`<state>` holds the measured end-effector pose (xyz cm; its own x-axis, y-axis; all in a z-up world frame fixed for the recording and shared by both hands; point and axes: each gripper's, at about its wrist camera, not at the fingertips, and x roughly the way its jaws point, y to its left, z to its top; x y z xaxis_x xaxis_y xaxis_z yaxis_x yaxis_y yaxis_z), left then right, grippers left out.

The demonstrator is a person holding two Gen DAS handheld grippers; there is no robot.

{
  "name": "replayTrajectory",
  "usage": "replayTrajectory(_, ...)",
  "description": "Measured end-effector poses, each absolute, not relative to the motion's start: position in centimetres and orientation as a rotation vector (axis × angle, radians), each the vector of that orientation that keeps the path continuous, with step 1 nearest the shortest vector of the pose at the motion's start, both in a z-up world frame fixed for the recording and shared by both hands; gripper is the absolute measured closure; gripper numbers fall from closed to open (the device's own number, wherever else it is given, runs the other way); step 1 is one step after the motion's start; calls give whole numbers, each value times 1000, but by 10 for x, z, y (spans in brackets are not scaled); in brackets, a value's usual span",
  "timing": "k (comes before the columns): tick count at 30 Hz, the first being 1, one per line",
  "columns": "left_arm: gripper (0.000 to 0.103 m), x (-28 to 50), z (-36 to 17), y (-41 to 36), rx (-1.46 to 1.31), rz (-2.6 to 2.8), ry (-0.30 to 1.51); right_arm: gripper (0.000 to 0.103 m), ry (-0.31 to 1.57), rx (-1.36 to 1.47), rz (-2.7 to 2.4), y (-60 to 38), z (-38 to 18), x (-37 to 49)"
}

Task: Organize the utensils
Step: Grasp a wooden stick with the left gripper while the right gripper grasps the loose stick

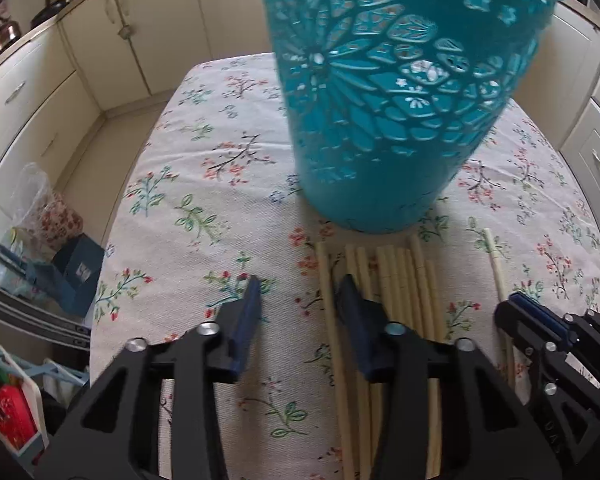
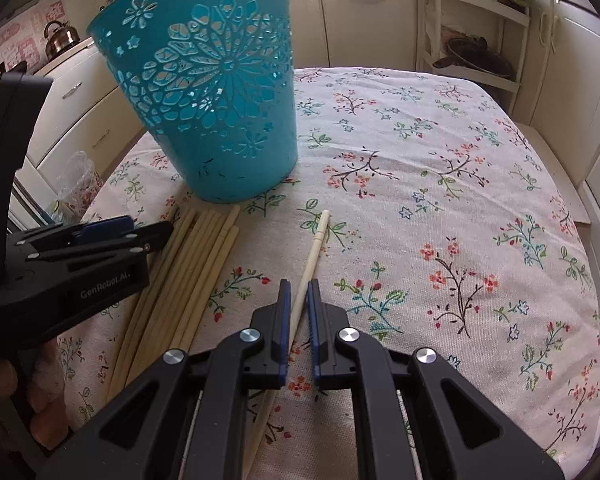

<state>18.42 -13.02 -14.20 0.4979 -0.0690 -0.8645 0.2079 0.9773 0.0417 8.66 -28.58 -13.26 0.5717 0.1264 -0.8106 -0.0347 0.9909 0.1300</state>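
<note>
A table (image 2: 480, 184) under a cloth printed with small flowers is filling the middle of both views, and cream cabinets (image 1: 40, 92) are running round it. A kettle (image 1: 2, 34) is sitting on the counter at the upper left of the left wrist view. In the upper right of the right wrist view a white rack (image 2: 476, 28) is standing against the wall. Bags and a blue box (image 1: 76, 276) are lying on the floor past the table's left edge.

The right half of the cloth is lying bare out to its far and right edges. A teal basket (image 2: 220, 92) with cut-out flowers is standing upright in the upper left of the right wrist view.

A bundle of chopsticks (image 1: 396, 288) is lying just below the basket, tips nearly at its base. The left gripper (image 1: 300, 292) is hanging over the bundle's left side. Its jaws are standing apart. The right finger (image 1: 350, 296) is over the leftmost sticks, the left one is over bare cloth, and nothing is clamped between them.

One chopstick (image 2: 314, 248) is lying apart, to the right of the bundle in the right wrist view. It is pointing toward the upper centre. The right gripper (image 2: 298, 300) is gripping it, pads closed against its sides.
</note>
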Motion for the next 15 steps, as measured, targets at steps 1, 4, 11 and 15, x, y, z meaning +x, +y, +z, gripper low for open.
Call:
replayTrajectory(1,92,184,-141,-132,141,-186,1039,94,962,103,101,-286,-133,87)
replayTrajectory(4,97,183,-140,-129,115,-201,1060,94,977,121,117,-290,-133,88)
replayTrajectory(11,98,191,-138,-134,161,-223,1109,96,994,79,133,-291,-132,96)
replayTrajectory(15,99,190,-128,-109,33,-272,1087,97,987,146,145,-300,-133,95)
